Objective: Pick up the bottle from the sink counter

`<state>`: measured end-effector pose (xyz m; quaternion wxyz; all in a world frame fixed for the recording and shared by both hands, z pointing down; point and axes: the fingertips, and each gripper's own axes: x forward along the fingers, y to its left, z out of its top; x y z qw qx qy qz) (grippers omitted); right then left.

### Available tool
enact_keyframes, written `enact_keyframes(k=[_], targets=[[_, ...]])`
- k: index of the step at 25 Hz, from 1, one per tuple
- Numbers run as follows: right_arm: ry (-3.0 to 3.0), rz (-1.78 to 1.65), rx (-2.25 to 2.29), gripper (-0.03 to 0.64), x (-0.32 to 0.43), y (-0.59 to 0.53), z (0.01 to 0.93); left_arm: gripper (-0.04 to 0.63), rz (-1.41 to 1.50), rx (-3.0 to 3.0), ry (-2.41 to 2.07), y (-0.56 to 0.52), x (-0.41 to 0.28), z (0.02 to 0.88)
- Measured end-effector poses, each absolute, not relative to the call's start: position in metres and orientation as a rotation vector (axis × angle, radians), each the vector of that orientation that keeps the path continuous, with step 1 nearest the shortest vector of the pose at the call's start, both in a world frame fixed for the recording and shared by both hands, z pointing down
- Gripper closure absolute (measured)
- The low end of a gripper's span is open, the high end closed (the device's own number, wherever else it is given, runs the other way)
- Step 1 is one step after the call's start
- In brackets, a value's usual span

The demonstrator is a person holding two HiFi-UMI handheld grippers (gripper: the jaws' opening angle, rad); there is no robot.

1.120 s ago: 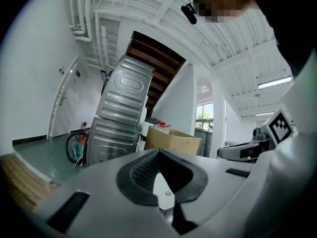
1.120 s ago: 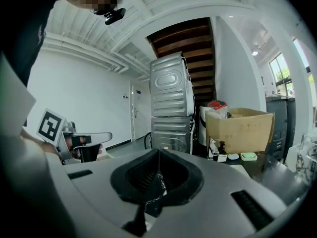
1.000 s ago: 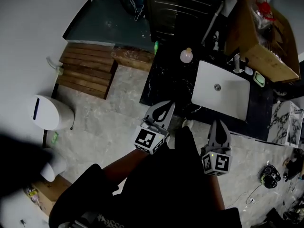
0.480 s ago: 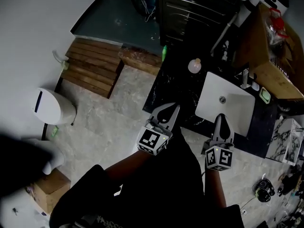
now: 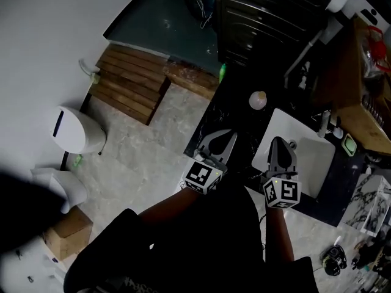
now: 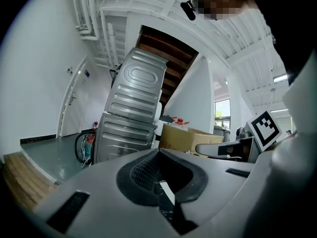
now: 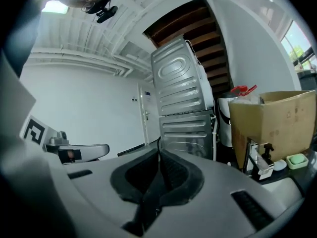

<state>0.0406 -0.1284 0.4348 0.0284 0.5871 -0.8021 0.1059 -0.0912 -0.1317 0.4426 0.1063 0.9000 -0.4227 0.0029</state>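
Seen from above in the head view, the bottle (image 5: pixel 258 99) is a small pale pink round shape standing on the black sink counter (image 5: pixel 235 112), left of the white basin (image 5: pixel 305 157). My left gripper (image 5: pixel 221 142) is shut and empty over the counter's front edge, short of the bottle. My right gripper (image 5: pixel 278 148) is also shut and empty, at the basin's near left corner. The left gripper view shows closed jaws (image 6: pixel 159 152) with the other gripper to the right. Closed jaws (image 7: pixel 159 155) fill the right gripper view too. I cannot find the bottle in either gripper view.
A green bottle (image 5: pixel 222 72) stands at the counter's far left corner. Behind the basin are a faucet (image 5: pixel 324 124), a soap dish (image 5: pixel 349 145) and a cardboard box (image 7: pixel 272 118). Stacked metal machines (image 7: pixel 183 103) rise beyond the counter. A white bin (image 5: pixel 76 130) and wooden pallet (image 5: pixel 131 81) lie left on the floor.
Both grippers have moved forward from over the floor to the counter's front edge, the right one reaching the basin. Both jaws stayed shut.
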Motion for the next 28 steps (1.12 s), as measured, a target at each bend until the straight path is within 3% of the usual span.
enact_keyframes(k=[15, 28], targets=[[-2.488, 0.350, 1.587, 0.577, 0.035, -0.237, 0.524, 0.581, 0.054, 2.530, -1.316, -0.225, -0.072, 0.490], [-2.436, 0.441, 1.599, 0.577, 0.050, -0.248, 0.548, 0.578, 0.231, 2.592, -1.298, -0.275, -0.026, 0.537]])
